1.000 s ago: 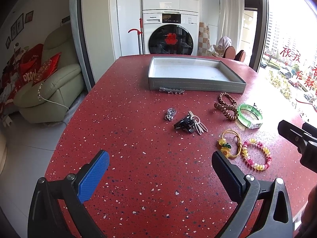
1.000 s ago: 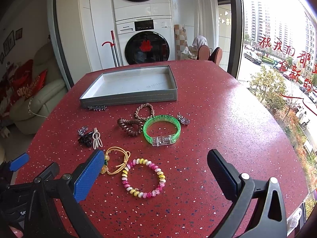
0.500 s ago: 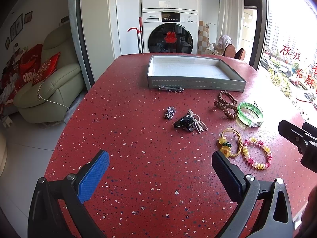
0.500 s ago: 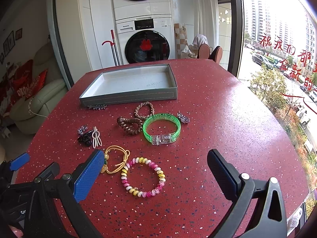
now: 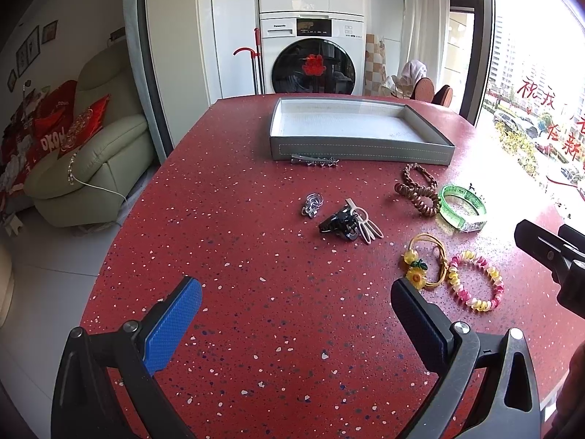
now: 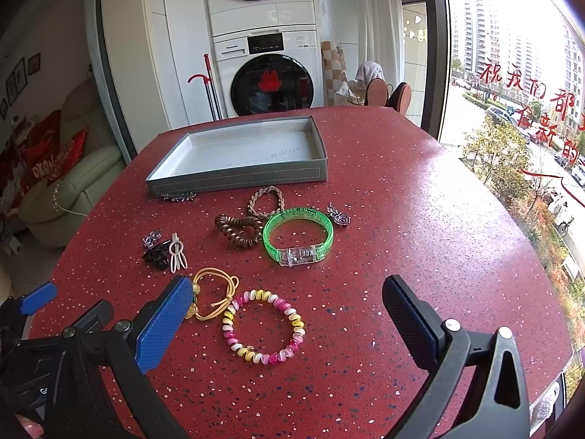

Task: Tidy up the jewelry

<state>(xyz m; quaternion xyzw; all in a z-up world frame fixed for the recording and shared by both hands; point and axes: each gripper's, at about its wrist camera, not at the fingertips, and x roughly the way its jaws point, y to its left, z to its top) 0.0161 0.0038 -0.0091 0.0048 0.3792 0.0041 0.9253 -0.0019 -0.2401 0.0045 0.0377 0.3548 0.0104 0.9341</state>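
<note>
Both grippers are spread wide with nothing in them. The left gripper (image 5: 296,305) hovers over bare red table (image 5: 237,219); the right gripper (image 6: 287,301) sits over the pink-and-yellow bead bracelet (image 6: 264,323), not touching it. Just beside that is a yellow cord hair tie (image 6: 215,292), then the black claw clip (image 6: 158,254), brown coil tie (image 6: 237,230) and green bangle (image 6: 298,234). Farthest back, the grey tray (image 6: 237,177) has nothing in it. Only the right wrist view clearly shows a small silver charm (image 6: 339,215) behind the bangle.

Black gripper (image 5: 296,294) frames, silver screws, one blue-padded jaw each.
</note>
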